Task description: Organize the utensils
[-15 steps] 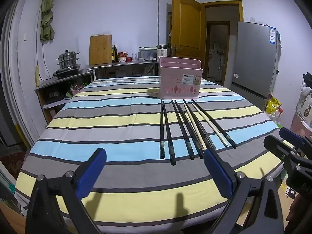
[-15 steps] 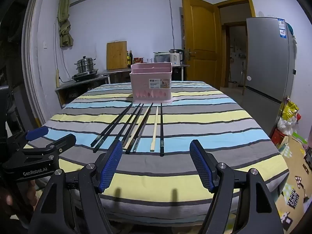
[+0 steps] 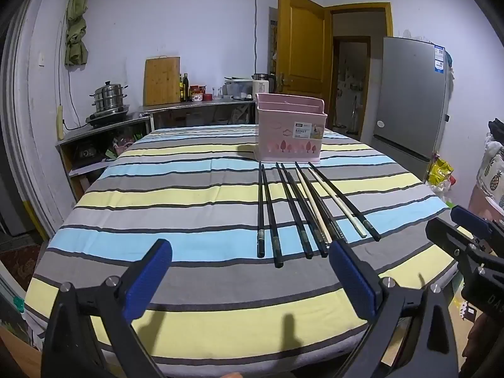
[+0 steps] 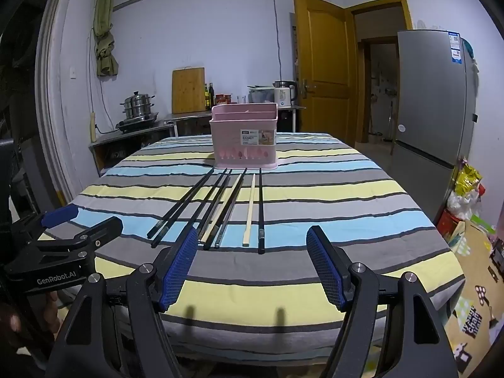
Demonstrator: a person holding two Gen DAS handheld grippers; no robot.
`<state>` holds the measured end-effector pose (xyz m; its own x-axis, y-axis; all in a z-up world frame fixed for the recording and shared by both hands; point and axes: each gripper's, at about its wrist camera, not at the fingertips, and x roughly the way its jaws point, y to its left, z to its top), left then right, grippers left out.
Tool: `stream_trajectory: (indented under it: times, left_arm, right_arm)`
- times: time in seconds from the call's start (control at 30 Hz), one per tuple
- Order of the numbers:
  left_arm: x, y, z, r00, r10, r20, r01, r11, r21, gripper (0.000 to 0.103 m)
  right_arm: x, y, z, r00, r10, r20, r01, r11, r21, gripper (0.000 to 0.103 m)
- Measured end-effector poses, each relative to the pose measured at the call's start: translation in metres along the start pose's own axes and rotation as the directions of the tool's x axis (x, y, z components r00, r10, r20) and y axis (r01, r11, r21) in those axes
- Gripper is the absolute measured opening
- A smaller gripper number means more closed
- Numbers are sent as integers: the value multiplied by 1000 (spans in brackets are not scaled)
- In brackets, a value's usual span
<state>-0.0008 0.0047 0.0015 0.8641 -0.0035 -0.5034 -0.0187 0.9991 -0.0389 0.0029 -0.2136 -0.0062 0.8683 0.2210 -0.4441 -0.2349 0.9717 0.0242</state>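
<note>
Both claws, left claw and right claw, hang over the worktop's near edge, jaws wide apart, nothing between them. Chopsticks lie fanned mid-worktop, far tips just short of the pink basket. I'd pinch one near its close end, outermost first. Plenty of bare cloth left and right, but the claws sit close together.

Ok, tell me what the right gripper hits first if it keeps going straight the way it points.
Probably the near ends of the chopsticks on the striped tablecloth: the right gripper, jaws open and empty, tilts down toward them. The pink basket stands beyond. Depth is uncertain.
</note>
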Motion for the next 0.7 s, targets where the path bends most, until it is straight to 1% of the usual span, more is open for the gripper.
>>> stream_trajectory:
  times: [0.3, 0.7]
  left_arm:
    - [-3, -4, 5, 1000, -1, 1, 1, 1000, 0, 101]
    - [-3, -7, 2, 1000, -5, 3, 5, 1000, 2, 101]
  right_arm:
    - [-1, 0, -2, 1000, 2, 1, -2, 1000, 3, 72]
    - [-3, 1, 1, 1000, -1, 1, 1, 1000, 1, 72]
